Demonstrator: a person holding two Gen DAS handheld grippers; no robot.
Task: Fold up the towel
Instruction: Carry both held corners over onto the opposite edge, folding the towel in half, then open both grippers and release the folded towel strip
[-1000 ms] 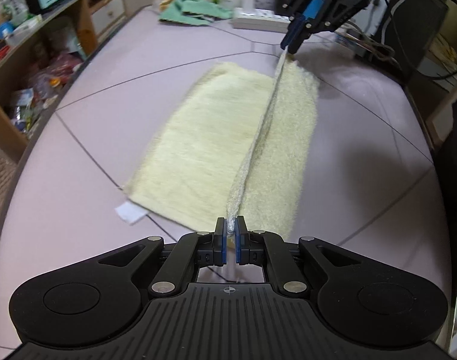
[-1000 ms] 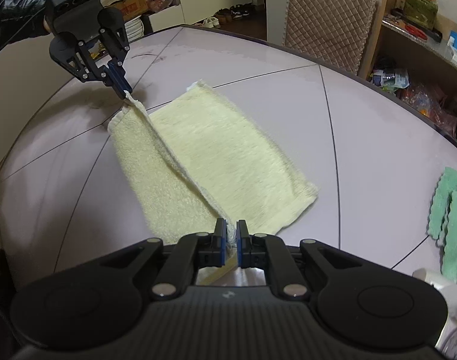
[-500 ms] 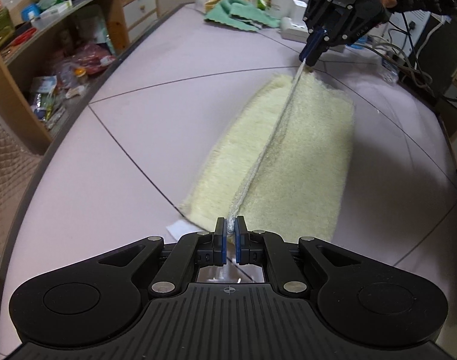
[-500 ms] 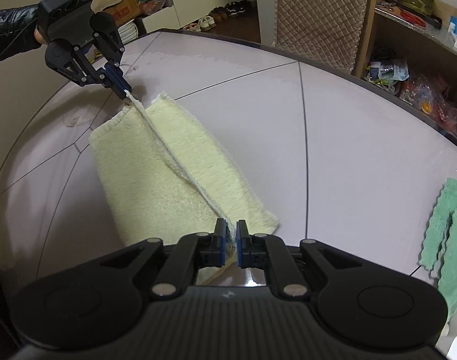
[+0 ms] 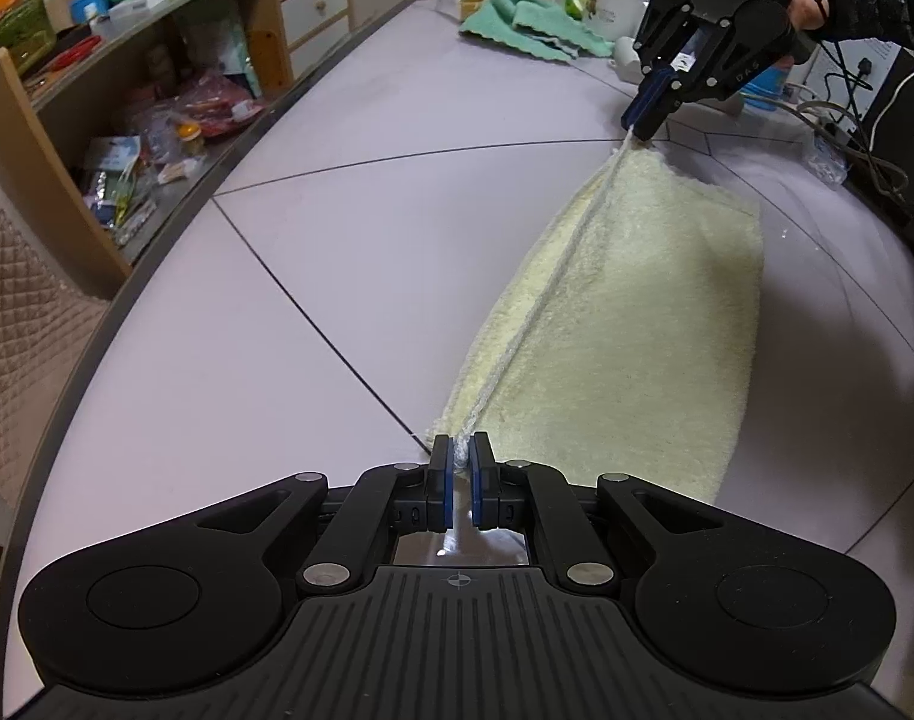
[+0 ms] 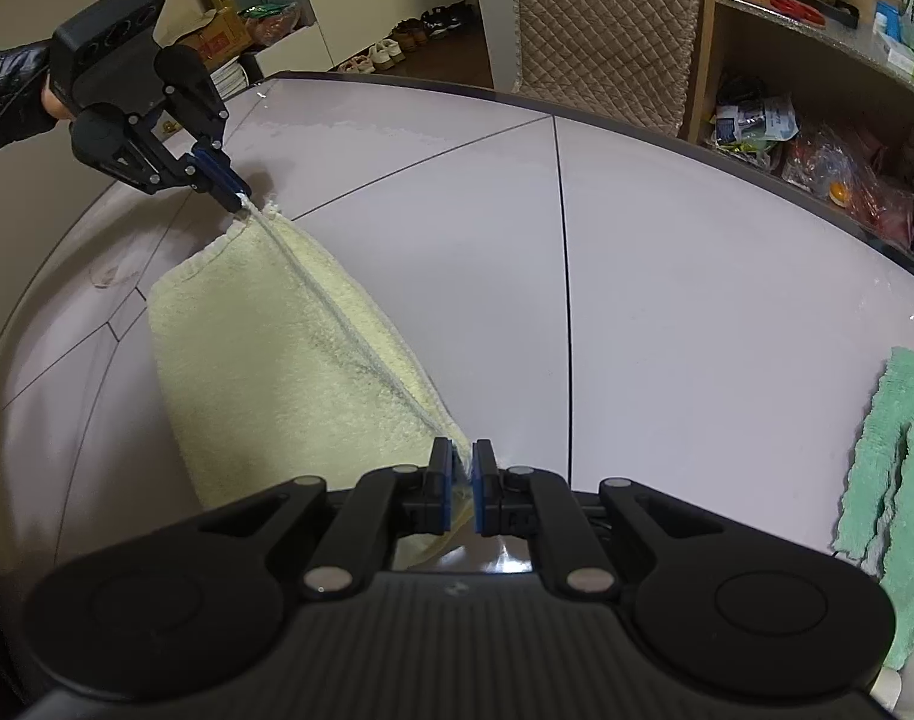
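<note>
**Towel held by one long edge over its other half: risks at this point**

The table carried the pale yellow towel towards its right side in the left wrist view. The towel lay doubled: its lower layer sat flat on the table, and the upper layer ran up to a taut hem stretched between the two grippers. A thin strip of the lower layer showed beyond that hem.

Left gripper: fingers pinched together on the near corner of the hem. Right gripper: fingers likewise clamped on the opposite corner, seen from the far end at.

Risks, as judged from this state:

1. Uneven lowering. If one gripper dropped or let go ahead of the other, the hem would probably land skewed and the two long edges would not line up.
2. Dragging. The hem was under tension; further sideways pull could slide the lower layer across the smooth table and wrinkle the fold line.
3. Overshoot or undershoot. The upper edge could settle past or short of the lower edge.
4. Slip. Each grip held only a small bite of thick pile, so a corner could pull free.

A green cloth lay well apart and posed no hazard.
</note>
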